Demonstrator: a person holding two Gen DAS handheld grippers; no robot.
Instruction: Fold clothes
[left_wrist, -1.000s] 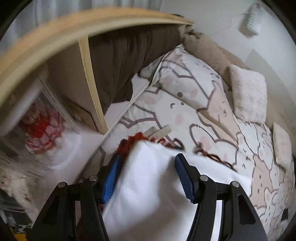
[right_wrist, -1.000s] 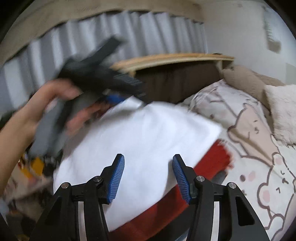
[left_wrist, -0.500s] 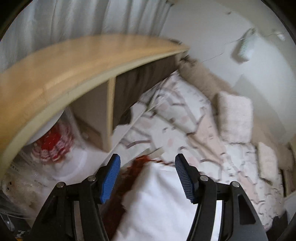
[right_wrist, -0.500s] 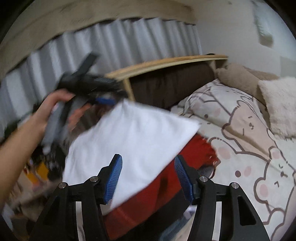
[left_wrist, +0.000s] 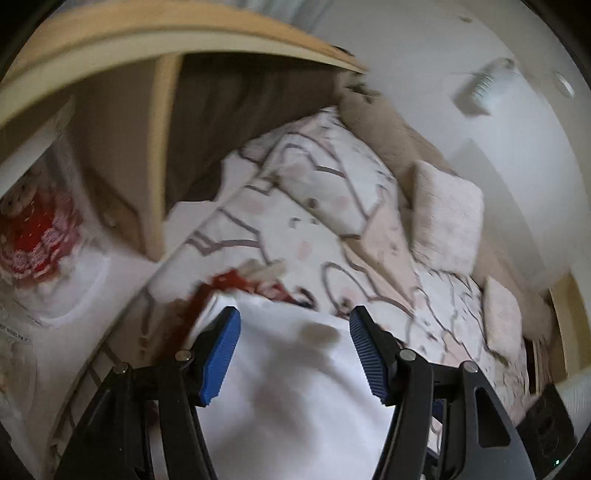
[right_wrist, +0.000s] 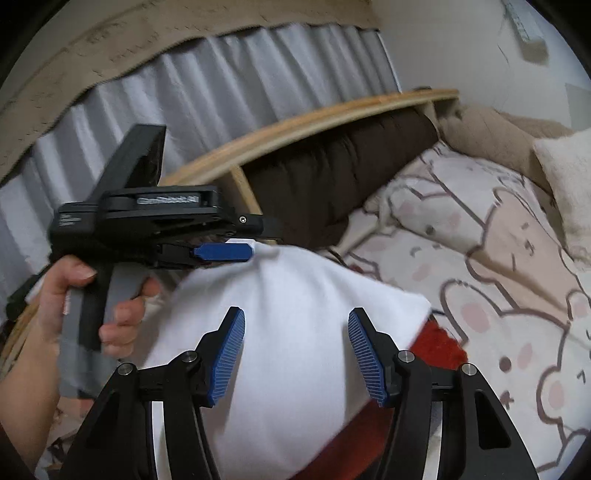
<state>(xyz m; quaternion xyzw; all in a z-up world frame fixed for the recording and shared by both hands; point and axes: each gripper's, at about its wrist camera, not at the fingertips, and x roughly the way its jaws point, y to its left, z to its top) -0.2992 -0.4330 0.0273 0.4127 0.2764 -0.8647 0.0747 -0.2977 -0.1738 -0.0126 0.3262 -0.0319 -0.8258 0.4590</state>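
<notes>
Where white cloth (right_wrist: 295, 332) drapes over red garment (right_wrist: 439, 341) at the near end of the bed (right_wrist: 498, 258), lies under both grippers. Left gripper (left_wrist: 293, 350) and right gripper (right_wrist: 295, 354): jaws apart, clamping nothing. Beyond the cloth's far edge, open printed bedding up to wooden frame (right_wrist: 314, 122) and pillows (left_wrist: 447, 218).

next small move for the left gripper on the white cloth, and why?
Probably lower the left gripper and lay the white cloth flat over the red garment: the cloth hangs lifted above the bed, the right gripper has open jaws.
</notes>
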